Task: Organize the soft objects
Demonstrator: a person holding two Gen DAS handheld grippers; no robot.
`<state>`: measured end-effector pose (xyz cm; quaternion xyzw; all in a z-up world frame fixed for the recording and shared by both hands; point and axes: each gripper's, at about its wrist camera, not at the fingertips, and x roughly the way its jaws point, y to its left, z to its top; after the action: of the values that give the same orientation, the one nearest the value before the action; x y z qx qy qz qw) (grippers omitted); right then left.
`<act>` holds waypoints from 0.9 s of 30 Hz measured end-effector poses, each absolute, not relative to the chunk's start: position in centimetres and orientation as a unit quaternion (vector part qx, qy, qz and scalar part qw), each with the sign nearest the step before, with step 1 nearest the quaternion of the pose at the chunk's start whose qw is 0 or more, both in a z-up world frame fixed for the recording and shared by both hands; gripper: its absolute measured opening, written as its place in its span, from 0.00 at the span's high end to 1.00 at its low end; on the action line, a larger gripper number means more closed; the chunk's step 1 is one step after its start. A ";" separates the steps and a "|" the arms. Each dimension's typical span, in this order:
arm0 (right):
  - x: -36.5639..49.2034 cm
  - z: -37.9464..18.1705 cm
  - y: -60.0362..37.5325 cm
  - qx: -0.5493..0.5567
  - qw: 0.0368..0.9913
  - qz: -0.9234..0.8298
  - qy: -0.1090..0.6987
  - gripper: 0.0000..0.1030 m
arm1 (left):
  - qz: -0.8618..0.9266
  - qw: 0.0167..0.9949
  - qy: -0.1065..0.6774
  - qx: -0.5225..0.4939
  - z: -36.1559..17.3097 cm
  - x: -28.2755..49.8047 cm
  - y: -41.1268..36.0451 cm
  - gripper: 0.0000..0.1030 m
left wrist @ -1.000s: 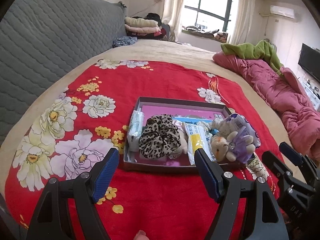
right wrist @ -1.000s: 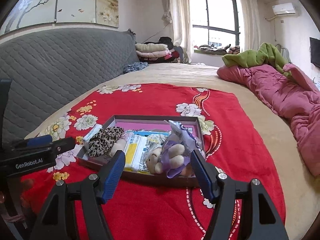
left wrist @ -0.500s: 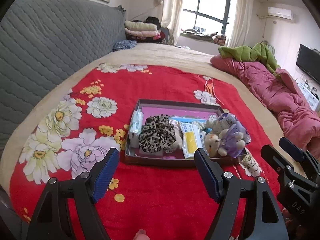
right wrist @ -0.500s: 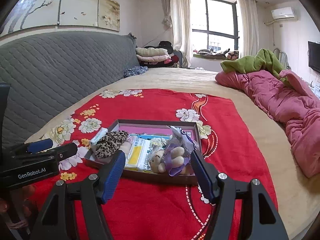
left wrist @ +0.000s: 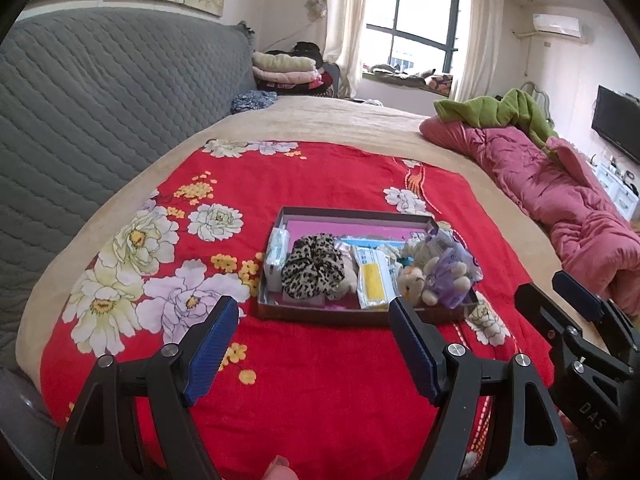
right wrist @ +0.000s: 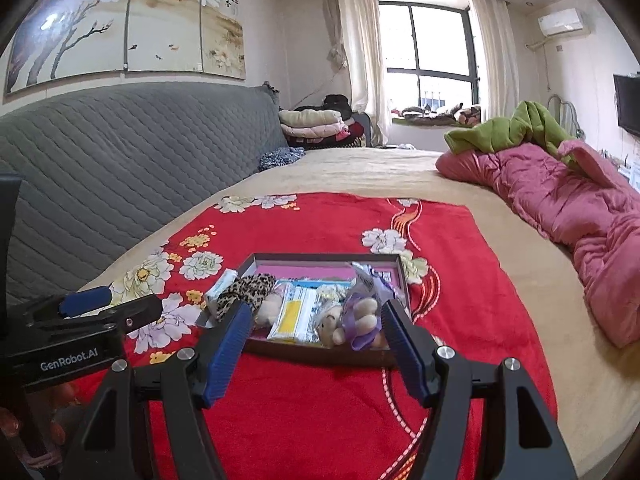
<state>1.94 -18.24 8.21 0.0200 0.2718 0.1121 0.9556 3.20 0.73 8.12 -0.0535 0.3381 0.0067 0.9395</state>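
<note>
A shallow dark box with a pink lining sits on the red floral blanket; it also shows in the right wrist view. Inside lie a leopard-print scrunchie, a white and yellow packet, a white pack and a small plush bear in purple. My left gripper is open and empty, short of the box. My right gripper is open and empty, short of the box's near wall.
A grey quilted headboard runs along the left. A pink quilt and a green blanket lie on the right of the bed. Folded bedding is stacked at the far end. A TV hangs on the right wall.
Both grippers have drawn back and up from the box, which now looks smaller and farther away. Both stay open and empty. The things in the box have not moved.
</note>
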 end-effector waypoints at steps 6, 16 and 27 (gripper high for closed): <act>0.7 6.9 -18.1 0.014 0.954 0.101 0.281 0.26 | 0.016 0.935 0.349 -0.064 7.5 2.1 0.9 0.24; 0.0 4.7 -17.1 -0.010 0.950 0.103 0.293 0.25 | 0.019 0.924 0.377 -0.053 4.6 1.9 0.2 0.24; 1.1 0.1 -17.4 -0.016 0.940 0.081 0.330 0.25 | 0.032 0.913 0.404 -0.037 0.6 2.5 0.3 0.24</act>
<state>1.10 -17.45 0.07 -0.0160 0.3298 0.0812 0.9404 2.53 0.31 0.60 -0.0372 0.4039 0.0322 0.9135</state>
